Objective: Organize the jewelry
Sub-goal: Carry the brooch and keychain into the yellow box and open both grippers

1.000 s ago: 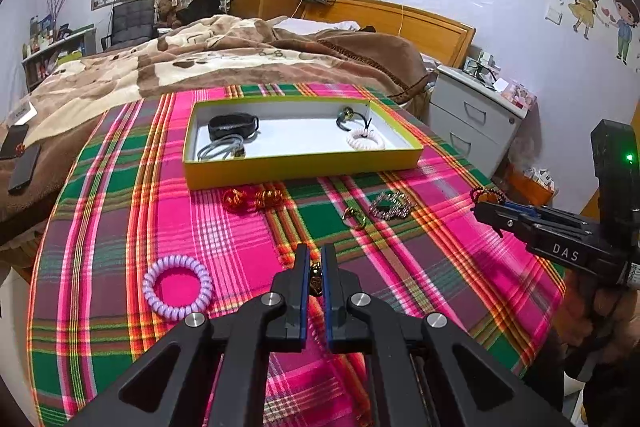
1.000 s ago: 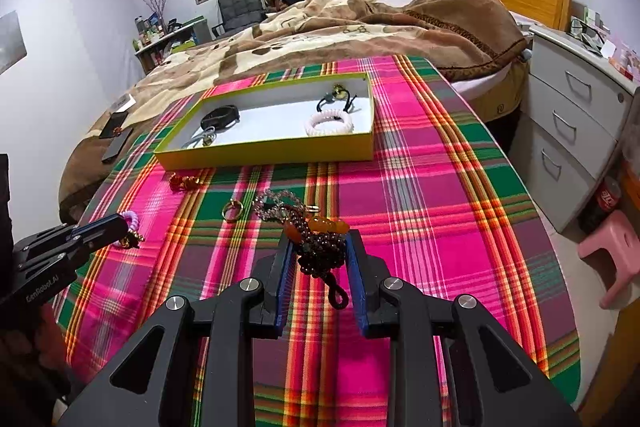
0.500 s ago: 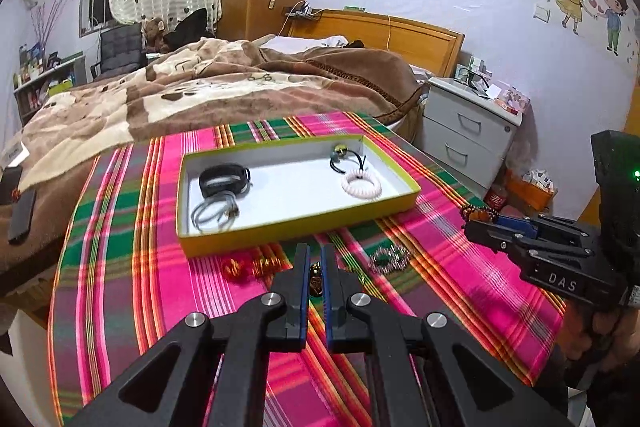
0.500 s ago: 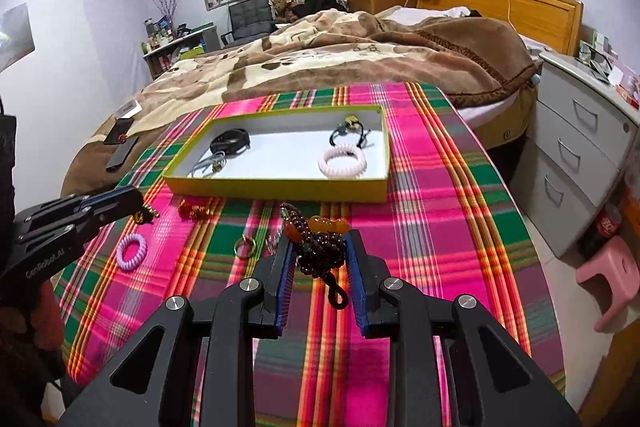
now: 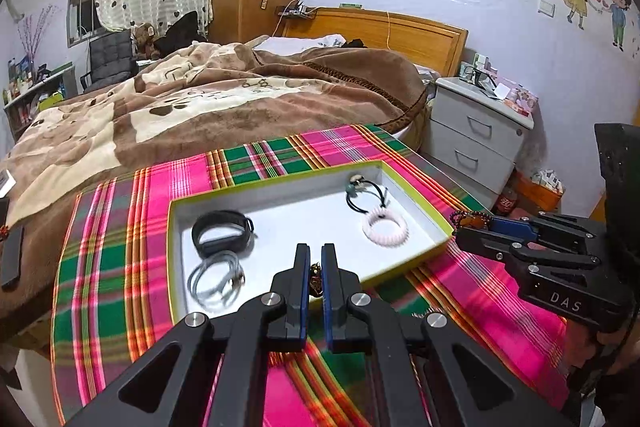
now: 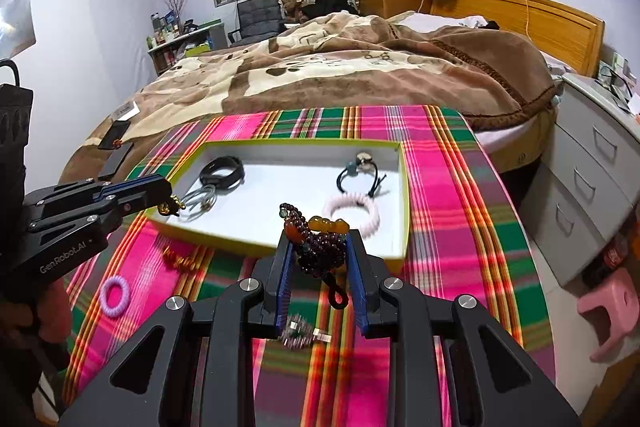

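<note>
A yellow-rimmed white tray lies on the plaid cloth. It holds a black band, a grey coil, a black hair tie and a white spiral tie. My left gripper is shut on a small gold-and-dark trinket, hovering over the tray's near left part. My right gripper is shut on a dark beaded bracelet with orange beads, just before the tray's near rim. Each gripper also shows in the other view: left gripper, right gripper.
On the cloth before the tray lie a purple spiral tie, a red-gold piece and a silver chain. A bed with a brown blanket is behind, white drawers and a pink stool to the right.
Both grippers have moved forward and slightly up toward the tray, each still carrying its piece. The loose items on the cloth have slid under and behind them in view.
</note>
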`<state>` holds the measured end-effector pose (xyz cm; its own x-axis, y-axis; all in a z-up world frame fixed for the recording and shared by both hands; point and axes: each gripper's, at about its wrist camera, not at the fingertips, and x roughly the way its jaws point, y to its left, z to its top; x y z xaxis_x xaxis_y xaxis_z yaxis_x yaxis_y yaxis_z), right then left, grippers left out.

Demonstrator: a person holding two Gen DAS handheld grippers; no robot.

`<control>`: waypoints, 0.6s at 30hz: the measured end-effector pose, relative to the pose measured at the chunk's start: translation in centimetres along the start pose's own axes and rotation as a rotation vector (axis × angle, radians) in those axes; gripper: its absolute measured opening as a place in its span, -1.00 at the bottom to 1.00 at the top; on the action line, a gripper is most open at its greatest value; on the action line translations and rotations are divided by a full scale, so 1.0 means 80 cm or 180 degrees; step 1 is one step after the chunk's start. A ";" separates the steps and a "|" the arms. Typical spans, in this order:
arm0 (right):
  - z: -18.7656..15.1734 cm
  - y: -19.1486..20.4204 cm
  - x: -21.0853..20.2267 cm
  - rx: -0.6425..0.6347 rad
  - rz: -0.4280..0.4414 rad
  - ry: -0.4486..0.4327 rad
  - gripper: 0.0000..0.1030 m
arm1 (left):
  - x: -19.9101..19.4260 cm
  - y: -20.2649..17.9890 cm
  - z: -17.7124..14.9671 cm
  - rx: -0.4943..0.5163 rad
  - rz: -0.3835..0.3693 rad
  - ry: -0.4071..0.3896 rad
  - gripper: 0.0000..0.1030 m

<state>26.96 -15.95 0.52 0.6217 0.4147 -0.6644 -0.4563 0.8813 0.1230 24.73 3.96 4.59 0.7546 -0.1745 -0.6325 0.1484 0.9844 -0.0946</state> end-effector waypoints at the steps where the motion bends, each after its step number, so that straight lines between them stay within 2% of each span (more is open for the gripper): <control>1: 0.005 -0.002 0.006 0.0001 0.0000 0.0007 -0.50 | 0.007 0.004 0.004 -0.0005 -0.0001 0.0009 -0.90; 10: 0.041 -0.011 0.066 -0.0067 -0.0014 0.0133 -0.50 | 0.082 0.030 0.037 -0.0058 0.0032 0.0155 -0.90; 18: 0.059 -0.009 0.120 -0.0142 -0.0044 0.0327 -0.50 | 0.131 0.041 0.050 -0.0022 0.0086 0.0283 -0.90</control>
<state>36.27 -11.57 -2.45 0.5608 0.3750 -0.7382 -0.4774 0.8749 0.0818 35.72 5.28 0.73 0.6985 -0.1454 -0.7007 0.1241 0.9889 -0.0815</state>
